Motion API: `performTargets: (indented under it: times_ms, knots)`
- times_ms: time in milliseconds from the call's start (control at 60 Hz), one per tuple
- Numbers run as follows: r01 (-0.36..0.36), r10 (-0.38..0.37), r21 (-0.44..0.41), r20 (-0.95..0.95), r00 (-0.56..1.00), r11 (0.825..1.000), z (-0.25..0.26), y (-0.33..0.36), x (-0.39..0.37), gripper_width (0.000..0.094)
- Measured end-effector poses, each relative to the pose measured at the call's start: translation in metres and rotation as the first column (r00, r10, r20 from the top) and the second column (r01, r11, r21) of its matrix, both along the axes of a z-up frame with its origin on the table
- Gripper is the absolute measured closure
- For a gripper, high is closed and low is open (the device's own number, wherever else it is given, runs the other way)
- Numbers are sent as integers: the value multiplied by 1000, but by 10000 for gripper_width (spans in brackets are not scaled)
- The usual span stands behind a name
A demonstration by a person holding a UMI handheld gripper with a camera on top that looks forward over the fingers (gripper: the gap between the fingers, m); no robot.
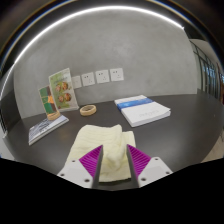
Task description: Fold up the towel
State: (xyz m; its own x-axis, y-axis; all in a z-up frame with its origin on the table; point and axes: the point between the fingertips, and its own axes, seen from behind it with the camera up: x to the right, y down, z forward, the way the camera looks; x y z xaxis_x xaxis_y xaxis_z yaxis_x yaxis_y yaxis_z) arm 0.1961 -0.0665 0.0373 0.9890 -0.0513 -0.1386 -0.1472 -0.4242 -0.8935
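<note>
Two fingers of the gripper (112, 166) reach forward over a dark table (175, 135), their purple pads (92, 160) set well apart, so the tool stands wide. Between them lies the near end of a pale yellow towel (104, 146), resting flat on the table; its cloth runs from the gap between the fingers out ahead of them, and its far edge sits just beyond the fingertips. The towel looks partly doubled over, with a soft ridge crossing it ahead of the fingers. Whether the pads touch the cloth at its sides cannot be told, but they do not pinch it. Beyond the towel and ahead to the right sits a stack of white papers with a blue strip (143, 110), apart from the cloth. Ahead to the left lies a roll of tape (88, 109), and farther left a printed card with green and orange pictures (58, 96) stands upright, leaning back a little. Nearer on the left side a flat booklet (47, 127) lies on the table. Behind all this rises a grey wall (140, 50) bearing a row of white sockets (101, 76), well beyond the fingers.
</note>
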Motion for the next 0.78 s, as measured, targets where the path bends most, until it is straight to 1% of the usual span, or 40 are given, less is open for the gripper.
performTargets:
  times_ms: [17,33,50,133,200,283,367,483,583,667,700,783]
  knots:
    - [-1,1,2,5,1000,1000,1,-1,1,424]
    - [-4,4,4,11,1000,1000,3,-2,2,327]
    - [-9,9,5,19,1000,1000,4,-4,2,354]
    - [-48,48,-14,68,997,999,6,-16,-1,191]
    - [-64,67,-26,100,993,998,6,-26,-4,145]
    - [-39,44,-33,138,989,999,7,-45,-6,125]
    - [-1,4,-19,156,988,1000,15,-62,-15,126]
    - [30,-32,10,195,980,999,30,-89,-42,127]
    - [31,-37,26,230,972,999,39,-115,-80,129]
    - [5,-12,34,226,974,999,43,-133,-120,123]
    - [-3,-4,30,231,973,1000,40,-138,-132,125]
    - [17,-16,0,218,976,1000,31,-153,-151,127]
